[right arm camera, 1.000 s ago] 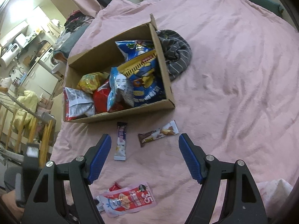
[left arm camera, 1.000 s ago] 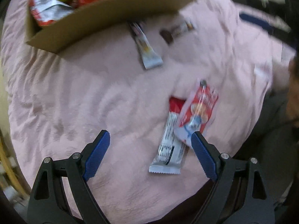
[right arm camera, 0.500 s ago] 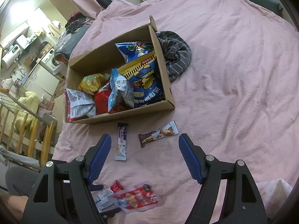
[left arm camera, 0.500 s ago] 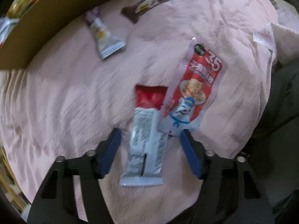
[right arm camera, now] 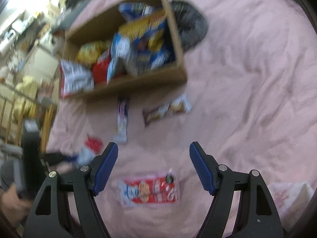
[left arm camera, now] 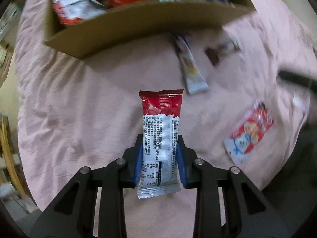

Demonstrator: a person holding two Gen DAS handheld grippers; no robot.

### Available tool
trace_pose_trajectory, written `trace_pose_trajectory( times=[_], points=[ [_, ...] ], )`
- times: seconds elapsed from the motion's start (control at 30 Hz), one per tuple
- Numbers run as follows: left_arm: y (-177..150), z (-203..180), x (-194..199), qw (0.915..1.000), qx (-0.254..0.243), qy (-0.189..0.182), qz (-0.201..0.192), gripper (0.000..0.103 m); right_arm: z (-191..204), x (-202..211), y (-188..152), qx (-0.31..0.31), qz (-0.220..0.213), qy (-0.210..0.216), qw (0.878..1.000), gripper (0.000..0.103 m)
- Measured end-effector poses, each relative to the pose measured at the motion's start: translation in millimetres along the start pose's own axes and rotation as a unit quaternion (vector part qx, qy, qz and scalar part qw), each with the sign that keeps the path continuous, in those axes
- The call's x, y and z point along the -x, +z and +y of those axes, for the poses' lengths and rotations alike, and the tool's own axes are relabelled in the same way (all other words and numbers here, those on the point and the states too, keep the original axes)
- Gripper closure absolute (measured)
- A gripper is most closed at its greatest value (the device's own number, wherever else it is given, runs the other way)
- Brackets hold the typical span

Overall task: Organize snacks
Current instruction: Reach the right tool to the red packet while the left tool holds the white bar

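Since the earlier frames the left gripper (left arm camera: pixel 160 154) has just been closing: its blue ribbed pads, then wide apart over the sheet, now press both long edges of the red-and-silver foil snack bar (left arm camera: pixel 160 138), which has come up off the pink crinkled bed sheet (left arm camera: pixel 79 109) and stands out ahead of the fingertips, red end farthest from the tool, crimped silver end nearest it. The red-and-white flat pouch with a cartoon figure (left arm camera: pixel 250 132), formerly overlapping that bar, now lies alone on the sheet to the right of the left gripper. In the right wrist view the same pouch (right arm camera: pixel 148 191) lies between and just beyond the right gripper (right arm camera: pixel 153 165), whose jaws stand wide apart with nothing in them, unchanged in width, and sit closer over the pouch than before. Ahead of both tools is the open brown cardboard box (left arm camera: pixel 138 31), matte, holding glossy crumpled bags; its far side is cut off in the left view. A slim white stick pack (left arm camera: pixel 191 73) and a brown-ended bar (left arm camera: pixel 220 52) lie between box and grippers. Both views are motion-blurred; print is legible only on the gripped bar.
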State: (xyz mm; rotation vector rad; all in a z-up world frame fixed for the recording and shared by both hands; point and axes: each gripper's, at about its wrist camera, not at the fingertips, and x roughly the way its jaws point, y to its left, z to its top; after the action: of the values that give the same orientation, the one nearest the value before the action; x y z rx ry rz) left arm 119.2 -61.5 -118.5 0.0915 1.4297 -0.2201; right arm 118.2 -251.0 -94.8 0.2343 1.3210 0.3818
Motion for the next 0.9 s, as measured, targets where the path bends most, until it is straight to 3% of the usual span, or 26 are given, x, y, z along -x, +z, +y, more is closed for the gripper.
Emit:
trace_pose_trajectory(
  times=[0.17,0.3,0.47,0.57,0.67,0.77,0.9],
  points=[
    [6,14,23,0.9988,0.028,-0.005,-0.041,0.077,-3,-31,-15,0.010,0.081,-0.020,0.996,0.026],
    [12,26,32,0.9975,0.044,-0.020,-0.051,0.076,0,-57,-30,0.030,0.145,-0.014,0.989,0.026],
    [-1,47,52,0.9964,0.047,-0.031,-0.062,0.076,27,-76,-42,0.095,0.144,-0.076,0.982,0.014],
    [-2,46,55,0.9963,0.044,-0.031,-0.067,0.076,37,-78,-47,0.125,0.134,-0.096,0.978,0.016],
    [-3,43,55,0.9959,0.048,-0.035,-0.068,0.076,42,-70,-52,0.149,0.123,-0.092,0.977,0.036],
    [-5,46,57,0.9960,0.047,-0.035,-0.067,0.076,36,-51,-50,0.135,0.104,-0.062,0.983,0.071],
    [-2,42,49,0.9963,0.049,-0.036,-0.062,0.076,22,-25,-42,0.096,0.076,0.002,0.993,0.089]
  ],
)
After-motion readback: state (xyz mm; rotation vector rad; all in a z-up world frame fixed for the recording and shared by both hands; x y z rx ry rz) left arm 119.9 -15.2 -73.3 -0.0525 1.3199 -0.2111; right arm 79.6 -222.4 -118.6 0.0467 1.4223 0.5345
